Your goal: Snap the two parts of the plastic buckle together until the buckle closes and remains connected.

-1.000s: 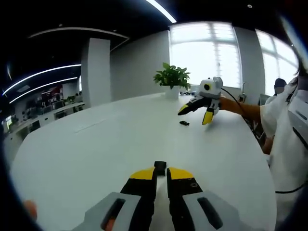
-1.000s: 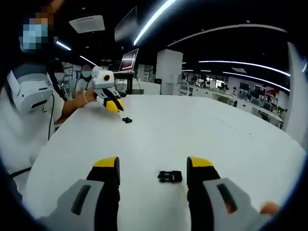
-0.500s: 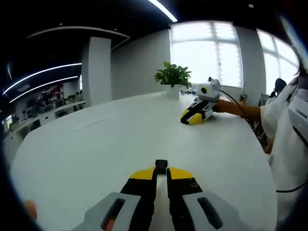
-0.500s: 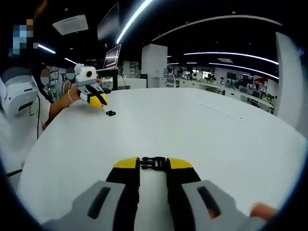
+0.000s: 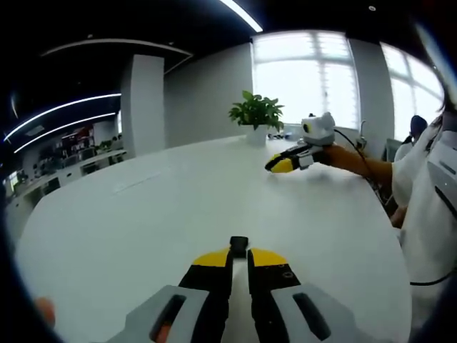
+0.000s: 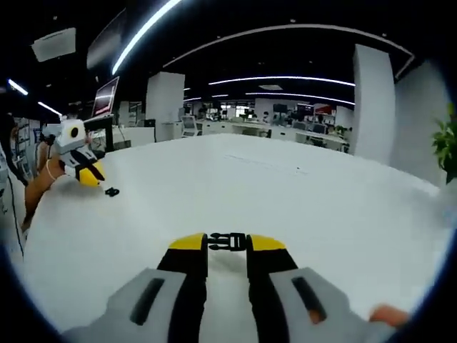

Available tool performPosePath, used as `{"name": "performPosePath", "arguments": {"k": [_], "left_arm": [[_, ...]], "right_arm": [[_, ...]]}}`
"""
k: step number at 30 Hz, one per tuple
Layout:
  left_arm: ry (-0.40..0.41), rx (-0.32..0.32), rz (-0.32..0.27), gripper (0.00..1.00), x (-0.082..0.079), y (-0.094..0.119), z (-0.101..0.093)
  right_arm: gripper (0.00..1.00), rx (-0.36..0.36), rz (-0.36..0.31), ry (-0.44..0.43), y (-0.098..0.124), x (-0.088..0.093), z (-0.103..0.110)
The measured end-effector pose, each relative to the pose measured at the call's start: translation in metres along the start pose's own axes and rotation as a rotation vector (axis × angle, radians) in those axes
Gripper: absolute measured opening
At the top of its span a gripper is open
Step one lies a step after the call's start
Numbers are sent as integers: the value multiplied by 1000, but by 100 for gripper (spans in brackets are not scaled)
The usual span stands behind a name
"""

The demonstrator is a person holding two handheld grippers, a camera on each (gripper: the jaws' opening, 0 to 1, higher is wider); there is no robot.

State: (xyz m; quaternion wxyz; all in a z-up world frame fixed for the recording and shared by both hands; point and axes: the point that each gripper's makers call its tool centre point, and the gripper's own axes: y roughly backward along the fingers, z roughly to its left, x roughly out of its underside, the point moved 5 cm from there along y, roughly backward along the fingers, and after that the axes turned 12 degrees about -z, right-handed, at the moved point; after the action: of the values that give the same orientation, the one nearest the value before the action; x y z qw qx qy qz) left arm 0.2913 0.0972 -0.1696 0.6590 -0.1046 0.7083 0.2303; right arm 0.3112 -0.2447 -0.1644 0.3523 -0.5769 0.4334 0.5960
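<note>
Black buckle half (image 6: 228, 241) in right claw (image 6: 227, 246), no legible writing

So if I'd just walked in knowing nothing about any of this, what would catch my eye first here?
Probably the yellow-tipped right gripper low in the right gripper view, shut on a small black buckle part above a big white table. The left gripper likewise pinches another black buckle piece. After that, the green potted plant at the table's far edge by the bright windows.
</note>
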Motion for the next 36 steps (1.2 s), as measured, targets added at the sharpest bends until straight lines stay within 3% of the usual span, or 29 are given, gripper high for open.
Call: {"name": "performPosePath", "arguments": {"k": [2,4,12,17,23,36], "left_arm": [[1,1,1,7,0,0,0],[2,2,2,7,0,0,-1],[1,-2,-2,7,-1,0,0],[2,-1,-5,7,-1,0,0],[-3,1,-7,7,-2,1,-1],[-2,2,-9,7,-2,1,-2]], "right_arm": [[20,98,-40,-56,3,-2,-9],[20,140,-33,-25,6,0,-12],[20,171,-27,9,4,7,-19],[20,143,-8,-29,3,15,-13],[20,121,16,3,3,19,-13],[20,48,-54,-28,0,9,-1]]}}
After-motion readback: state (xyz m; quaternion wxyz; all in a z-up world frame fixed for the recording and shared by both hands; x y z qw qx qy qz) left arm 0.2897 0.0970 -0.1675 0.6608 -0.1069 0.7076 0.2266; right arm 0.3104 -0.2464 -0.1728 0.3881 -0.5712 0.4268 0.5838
